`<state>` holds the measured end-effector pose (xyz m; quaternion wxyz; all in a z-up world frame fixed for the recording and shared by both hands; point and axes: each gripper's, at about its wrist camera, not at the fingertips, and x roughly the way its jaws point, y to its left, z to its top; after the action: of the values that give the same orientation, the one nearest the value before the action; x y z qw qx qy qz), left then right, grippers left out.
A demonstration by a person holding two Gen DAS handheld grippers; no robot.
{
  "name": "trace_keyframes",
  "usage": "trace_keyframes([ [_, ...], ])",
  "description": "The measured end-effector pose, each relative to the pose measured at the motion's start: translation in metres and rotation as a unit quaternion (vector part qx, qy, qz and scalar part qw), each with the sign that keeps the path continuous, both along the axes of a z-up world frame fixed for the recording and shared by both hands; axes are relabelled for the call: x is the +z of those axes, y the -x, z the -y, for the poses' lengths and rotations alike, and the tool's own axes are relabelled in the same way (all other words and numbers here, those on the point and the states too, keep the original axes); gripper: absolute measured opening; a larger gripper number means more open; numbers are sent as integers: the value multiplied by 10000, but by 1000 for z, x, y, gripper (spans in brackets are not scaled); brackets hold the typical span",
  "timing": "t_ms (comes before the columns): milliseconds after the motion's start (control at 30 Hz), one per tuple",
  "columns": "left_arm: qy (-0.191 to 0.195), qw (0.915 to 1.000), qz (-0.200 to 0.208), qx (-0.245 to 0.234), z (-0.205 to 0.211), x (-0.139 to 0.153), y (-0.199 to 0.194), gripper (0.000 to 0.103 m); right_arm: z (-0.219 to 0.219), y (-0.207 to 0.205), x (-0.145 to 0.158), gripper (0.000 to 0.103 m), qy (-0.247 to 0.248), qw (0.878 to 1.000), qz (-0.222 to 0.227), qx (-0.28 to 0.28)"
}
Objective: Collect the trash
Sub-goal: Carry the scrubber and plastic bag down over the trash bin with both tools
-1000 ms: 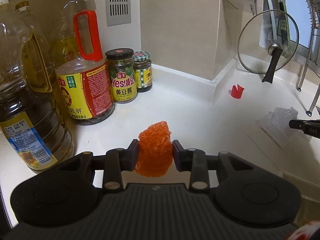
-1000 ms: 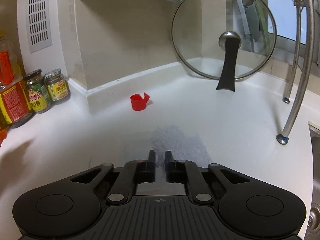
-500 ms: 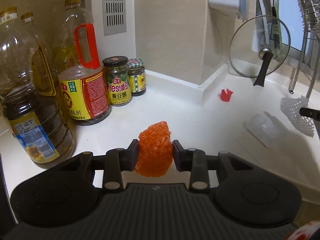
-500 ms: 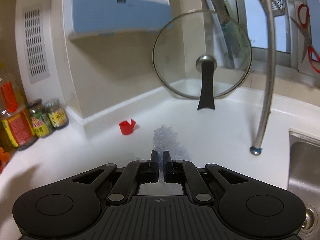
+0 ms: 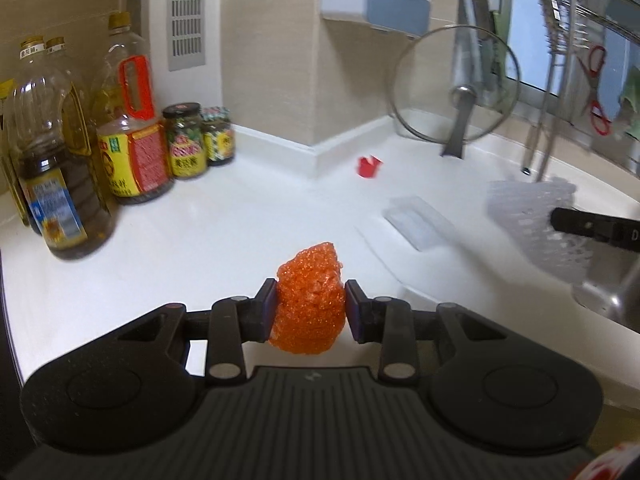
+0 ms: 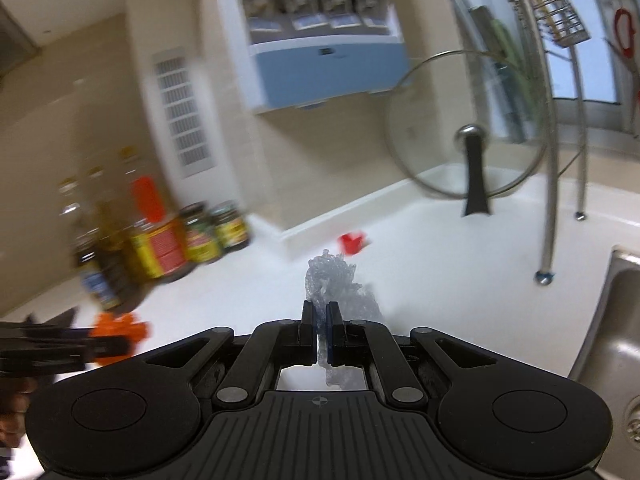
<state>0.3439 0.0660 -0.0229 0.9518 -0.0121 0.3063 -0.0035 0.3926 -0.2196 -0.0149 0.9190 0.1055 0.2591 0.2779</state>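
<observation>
A: What do the claws hold?
B: The left claw (image 5: 308, 312) clamps an orange wad (image 5: 310, 300); the right claw (image 6: 320, 328) pinches clear plastic (image 6: 334, 284), both above the desk (image 5: 200, 232).
A: Nearby?
B: Oil bottles (image 5: 60, 176), jars (image 5: 186, 142), a red scrap (image 5: 369, 166).

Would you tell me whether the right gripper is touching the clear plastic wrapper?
Touching. In the right wrist view, the right gripper has its jaws shut on the clear plastic wrapper, which hangs above the counter.

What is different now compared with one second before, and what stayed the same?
The right gripper has lifted the clear plastic wrap off the counter; earlier the wrap lay flat there. Unchanged: the left gripper still clamps the orange wad, and the red scrap still lies by the wall.
</observation>
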Motion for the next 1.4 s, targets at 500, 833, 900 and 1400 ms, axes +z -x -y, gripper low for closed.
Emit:
trace_keyframes([
  [500, 248, 9950, -726, 639, 73, -50, 86, 32, 5, 72, -52, 5, 241, 9825, -728, 1700],
  [833, 192, 9837, -1526, 935, 87, -107, 98, 32, -17, 85, -115, 5, 720, 9637, -1281, 2229],
  [900, 173, 9822, -1626, 924, 87, -115, 96, 32, -20, 85, -125, 5, 798, 9610, -1335, 2288],
  [1400, 279, 9745, -2095, 755, 75, -166, 71, 32, -37, 71, -180, 5, 1223, 9540, -1714, 2134],
])
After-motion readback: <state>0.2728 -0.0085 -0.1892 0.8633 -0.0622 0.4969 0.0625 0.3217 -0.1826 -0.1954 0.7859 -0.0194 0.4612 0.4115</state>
